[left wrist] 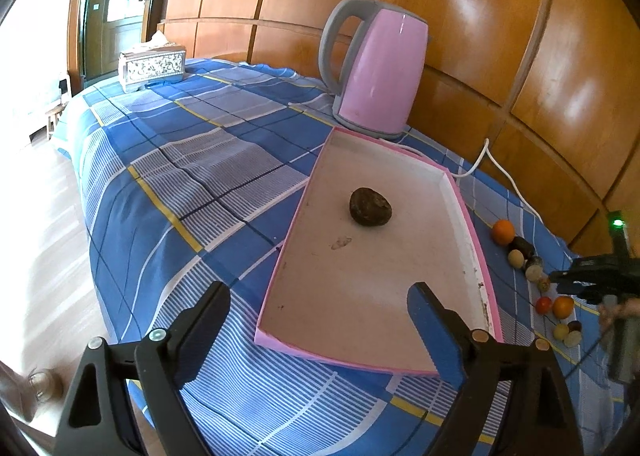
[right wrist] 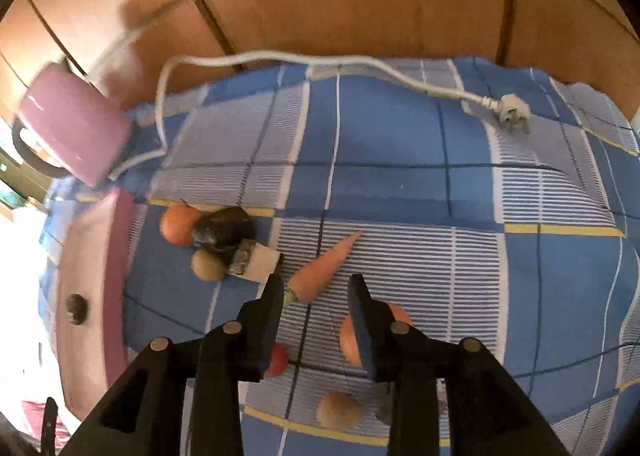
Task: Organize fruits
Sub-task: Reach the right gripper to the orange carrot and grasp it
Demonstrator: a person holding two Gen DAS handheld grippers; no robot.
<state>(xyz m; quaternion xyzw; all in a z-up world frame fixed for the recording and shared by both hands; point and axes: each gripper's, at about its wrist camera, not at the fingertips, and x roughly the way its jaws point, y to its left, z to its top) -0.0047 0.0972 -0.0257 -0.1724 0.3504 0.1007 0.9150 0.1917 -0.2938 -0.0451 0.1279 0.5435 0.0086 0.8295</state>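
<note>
Pink tray holds one fruit; the rest wait beside it

Pink tray [left wrist: 472, 240] sits on the checked-cloth counter [left wrist: 192, 175] with a single dark fruit [left wrist: 370, 206] inside. The remaining fruits lie in a loose row just right of it, with a carrot [right wrist: 322, 268] among them. The right gripper [right wrist: 316, 292] hovers over the carrot's stem end, jaws slightly parted and empty. The left gripper [left wrist: 320, 312] waits wide open, holding nothing, at the tray's near edge. Best judged: settle squarely over one piece, close gently, lift clear of its neighbours.
</note>
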